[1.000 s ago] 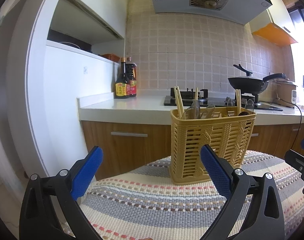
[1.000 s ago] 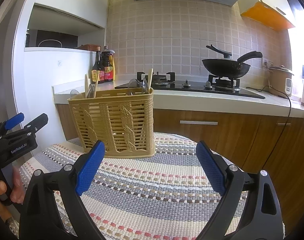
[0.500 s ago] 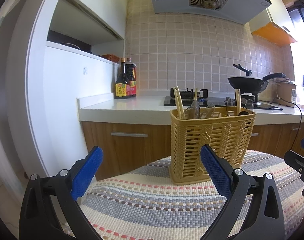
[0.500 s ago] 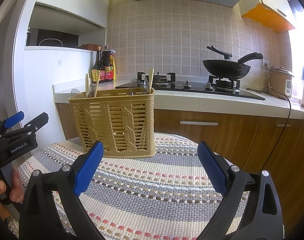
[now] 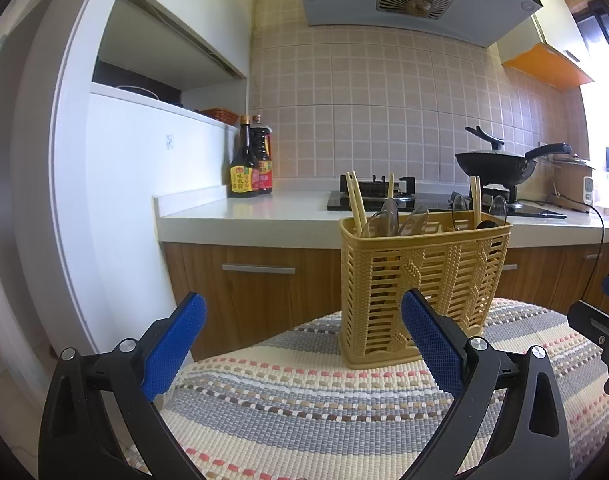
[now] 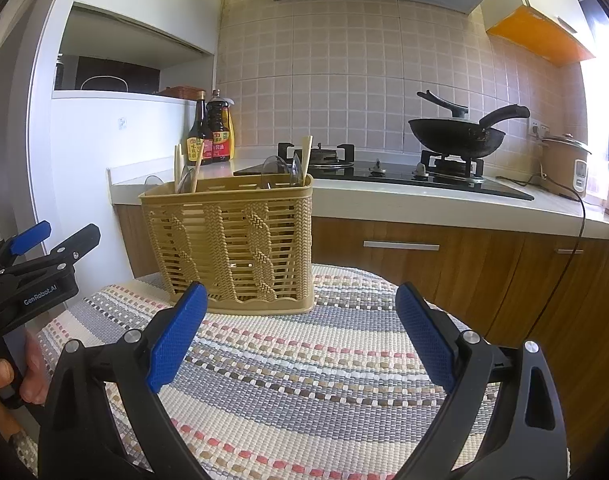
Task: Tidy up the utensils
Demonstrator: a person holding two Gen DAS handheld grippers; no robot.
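The basket (image 5: 423,288) stands on the mat (image 5: 312,404), with chopsticks (image 5: 356,204) and spoons (image 5: 384,218) inside (upright). Behind it, the tabletop (image 5: 264,214) carries two bottles (image 5: 250,164) left, wok (image 5: 494,162) right.

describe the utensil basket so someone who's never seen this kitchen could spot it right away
Start at the striped woven mat in front of the wooden cabinets. The basket stands upright at its far edge: tan plastic with slatted, braid-patterned sides. It is the only thing on the mat, with chopsticks and spoons poking out of its top.
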